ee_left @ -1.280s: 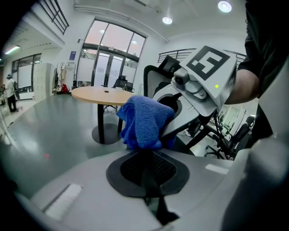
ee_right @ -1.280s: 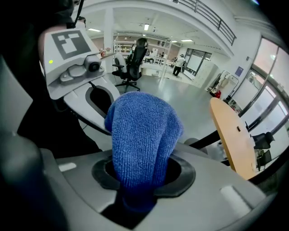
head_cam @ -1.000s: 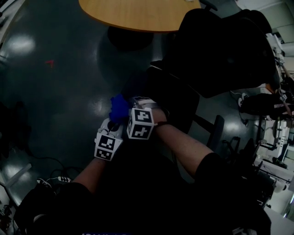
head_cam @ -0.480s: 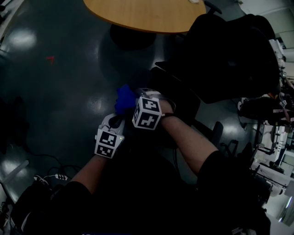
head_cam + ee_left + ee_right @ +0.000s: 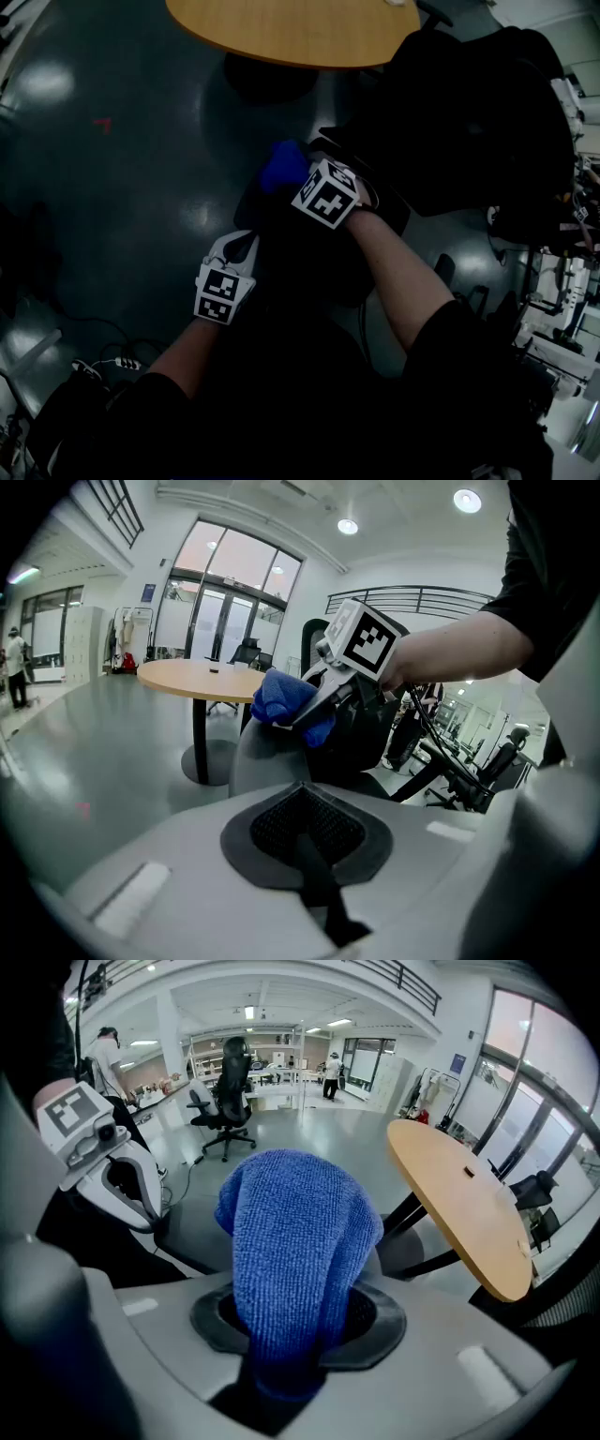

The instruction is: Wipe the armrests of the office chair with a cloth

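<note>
My right gripper (image 5: 298,180) is shut on a bunched blue cloth (image 5: 282,166), which hangs out past its jaws (image 5: 298,1241). In the left gripper view the cloth (image 5: 289,703) rests on top of the grey rounded armrest (image 5: 255,759) of the black office chair (image 5: 469,112), with the right gripper (image 5: 323,697) pointing steeply down onto it. My left gripper (image 5: 242,253) stays nearer to me, behind the armrest, its jaws (image 5: 305,832) shut with nothing between them. Its white body (image 5: 117,1171) shows at the left of the right gripper view.
A round wooden table (image 5: 291,28) on a dark pedestal stands just beyond the chair. Cables and a power strip (image 5: 112,361) lie on the grey floor at lower left. Equipment crowds the right edge (image 5: 562,281). Other office chairs (image 5: 225,1091) and people stand far off.
My right gripper has carried the blue cloth up and to the right in the head view, away from the left gripper and toward the table. The left gripper has kept still.
</note>
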`<state>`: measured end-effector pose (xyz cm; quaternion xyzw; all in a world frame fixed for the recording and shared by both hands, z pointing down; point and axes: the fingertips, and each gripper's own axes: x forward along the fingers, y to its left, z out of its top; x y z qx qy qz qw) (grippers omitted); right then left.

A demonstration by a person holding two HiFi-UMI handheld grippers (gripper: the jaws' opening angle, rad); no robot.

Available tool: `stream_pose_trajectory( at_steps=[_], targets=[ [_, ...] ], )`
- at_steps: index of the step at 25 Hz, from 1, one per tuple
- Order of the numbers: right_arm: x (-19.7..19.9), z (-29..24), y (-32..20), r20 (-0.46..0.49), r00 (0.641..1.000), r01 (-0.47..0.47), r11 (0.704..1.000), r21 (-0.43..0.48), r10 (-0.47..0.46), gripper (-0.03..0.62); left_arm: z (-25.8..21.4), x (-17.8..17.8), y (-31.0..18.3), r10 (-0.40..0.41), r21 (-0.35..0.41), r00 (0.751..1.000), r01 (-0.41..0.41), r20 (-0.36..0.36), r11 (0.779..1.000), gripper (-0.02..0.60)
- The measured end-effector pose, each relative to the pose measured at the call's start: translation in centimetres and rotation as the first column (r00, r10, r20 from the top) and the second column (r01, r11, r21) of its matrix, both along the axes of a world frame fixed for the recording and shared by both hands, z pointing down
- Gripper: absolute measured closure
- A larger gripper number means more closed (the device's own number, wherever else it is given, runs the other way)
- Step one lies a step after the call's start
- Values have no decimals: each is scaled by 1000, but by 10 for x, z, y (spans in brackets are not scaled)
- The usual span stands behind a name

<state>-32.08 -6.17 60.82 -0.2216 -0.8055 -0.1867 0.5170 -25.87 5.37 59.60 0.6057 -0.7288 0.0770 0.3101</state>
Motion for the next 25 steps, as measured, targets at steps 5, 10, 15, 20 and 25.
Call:
stream_pose_trajectory(
  at_steps=[5,10,15,20,25],
  targets=[
    [-3,0,-23,20,999,-31,997,68,29,436,1,-3,-9,-3,-2,1000,3,-6,1000,571],
    [-4,1,-58,21,998,-57,965,255,54,437,0,-8,-10,-4,3,1000,4,-7,1000,571],
    [-33,-18,-35,102,995,-22,975,222,-1,437,0,-10,-13,3,16,1000,-3,-15,1000,571],
    [-57,-12,45,98,959,239,946,221,-265,437,9,-1,-14,29,-24,999,-30,-39,999,571],
    [-65,0,44,91,961,238,947,214,-262,439,9,-17,1,-58,9,996,59,-73,998,568]
  ],
)
